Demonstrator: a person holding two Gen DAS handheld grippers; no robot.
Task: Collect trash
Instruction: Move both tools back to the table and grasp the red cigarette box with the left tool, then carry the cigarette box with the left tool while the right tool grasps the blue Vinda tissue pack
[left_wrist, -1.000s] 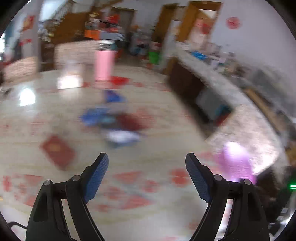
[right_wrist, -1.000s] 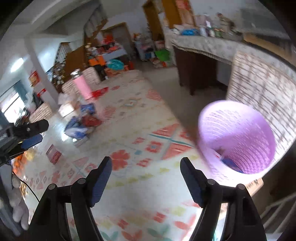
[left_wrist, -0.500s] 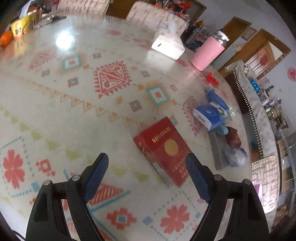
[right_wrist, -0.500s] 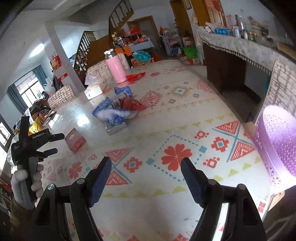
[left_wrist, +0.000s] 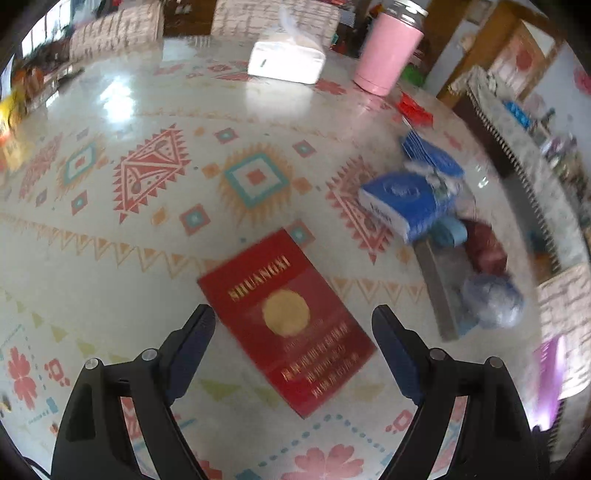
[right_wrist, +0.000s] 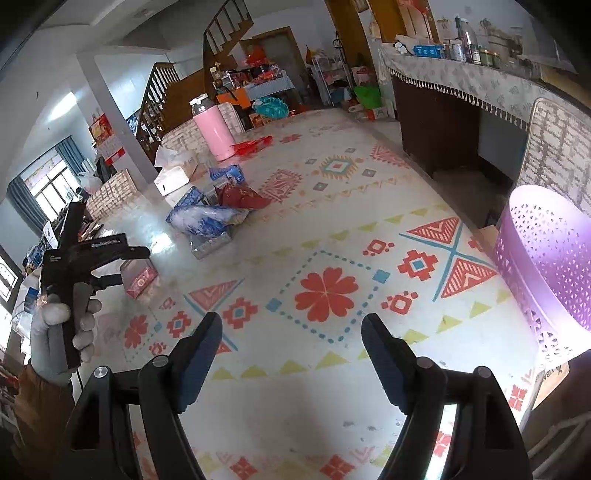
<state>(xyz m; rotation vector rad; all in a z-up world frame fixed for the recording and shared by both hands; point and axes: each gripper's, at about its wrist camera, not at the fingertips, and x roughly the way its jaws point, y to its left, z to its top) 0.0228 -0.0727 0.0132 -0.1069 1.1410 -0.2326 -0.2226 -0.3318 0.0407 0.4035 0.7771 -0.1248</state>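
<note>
Patterned tablecloth (left_wrist: 110, 258) carries a red box (left_wrist: 291, 321), the left gripper (left_wrist: 293, 325) gaping above to grab it, the right gripper (right_wrist: 291, 332) open, idle.

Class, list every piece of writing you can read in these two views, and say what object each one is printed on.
"SHUANGXI": gold letters on the red box lying on the patterned tablecloth.
Gold lines lower on the red box: too blurred to read.
Dark print on the white end of the blue pack: too blurred to read.
White lettering on the left gripper, seen from the right wrist: too small to read.
</note>
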